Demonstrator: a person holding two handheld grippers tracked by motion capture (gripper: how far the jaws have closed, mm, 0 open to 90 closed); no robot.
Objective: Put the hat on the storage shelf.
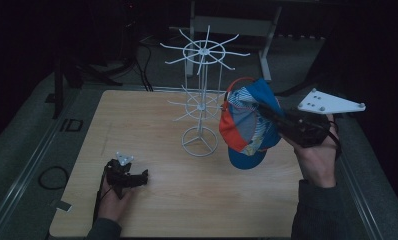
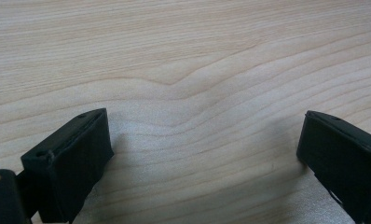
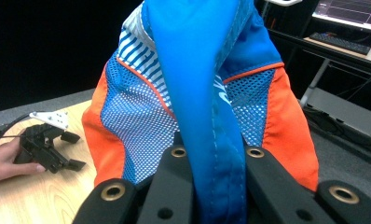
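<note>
1. Current state: the right gripper is clamped on a blue, orange and striped mesh baseball cap, held in the air to the right of the white wire display rack. In the right gripper view the jaws pinch a blue fold of the cap, probably the brim or a crown panel; which one cannot be told.
2. The left gripper rests low on the wooden table near its front left, well apart from the rack. In the left gripper view its jaws stand wide apart with nothing between them, just above bare wood.
3. Step in hand, as judged: hang the cap on a prong of the rack. The lower ring of prongs lies nearest the cap; the upper ring sits higher and farther back.
4. Choose one free prong that points toward the cap. Turn the wrist so the cap's opening or rear strap faces that prong's tip.
5. Approach along the prong's own line, not across it. The rack looks light, and a sideways push may tip it or spin it.
6. If the rack wobbles, bring the left gripper to the round base and steady it.
7. Release only when the fabric sits well past the tip; the hanging brim may otherwise drag the cap off.
</note>
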